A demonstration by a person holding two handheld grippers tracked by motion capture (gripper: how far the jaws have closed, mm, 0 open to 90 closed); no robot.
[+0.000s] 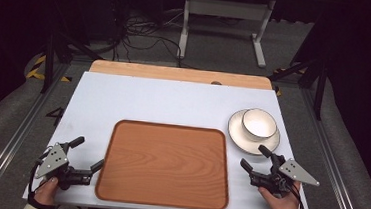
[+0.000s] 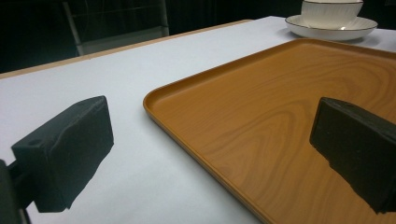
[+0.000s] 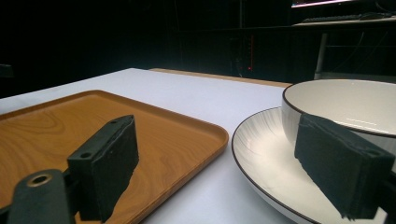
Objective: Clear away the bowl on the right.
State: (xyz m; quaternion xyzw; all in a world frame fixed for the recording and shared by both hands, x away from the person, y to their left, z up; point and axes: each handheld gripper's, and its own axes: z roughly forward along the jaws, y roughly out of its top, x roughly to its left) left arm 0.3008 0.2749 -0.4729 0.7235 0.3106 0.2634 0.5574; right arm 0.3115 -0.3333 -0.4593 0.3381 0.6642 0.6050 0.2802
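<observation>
A wooden tray point(image 1: 164, 164) lies in the middle of the white table top, with nothing on it. A white bowl point(image 1: 259, 123) with a dark rim sits on a white plate point(image 1: 238, 137) at the right. My left gripper point(image 1: 88, 152) rests open at the tray's left edge; one jaw stands over the table, the other over the tray point(image 2: 261, 121). My right gripper point(image 1: 255, 157) is open just in front of the plate, between tray and plate. In the right gripper view its jaws frame the tray's corner point(image 3: 187, 135) and the plate point(image 3: 266, 158) with the bowl point(image 3: 345, 105).
A strip of wooden table point(image 1: 176, 74) shows behind the white top. Beyond it are floor cables point(image 1: 138, 35) and a white stand point(image 1: 225, 17). Metal rails point(image 1: 16, 131) run along both sides of the table.
</observation>
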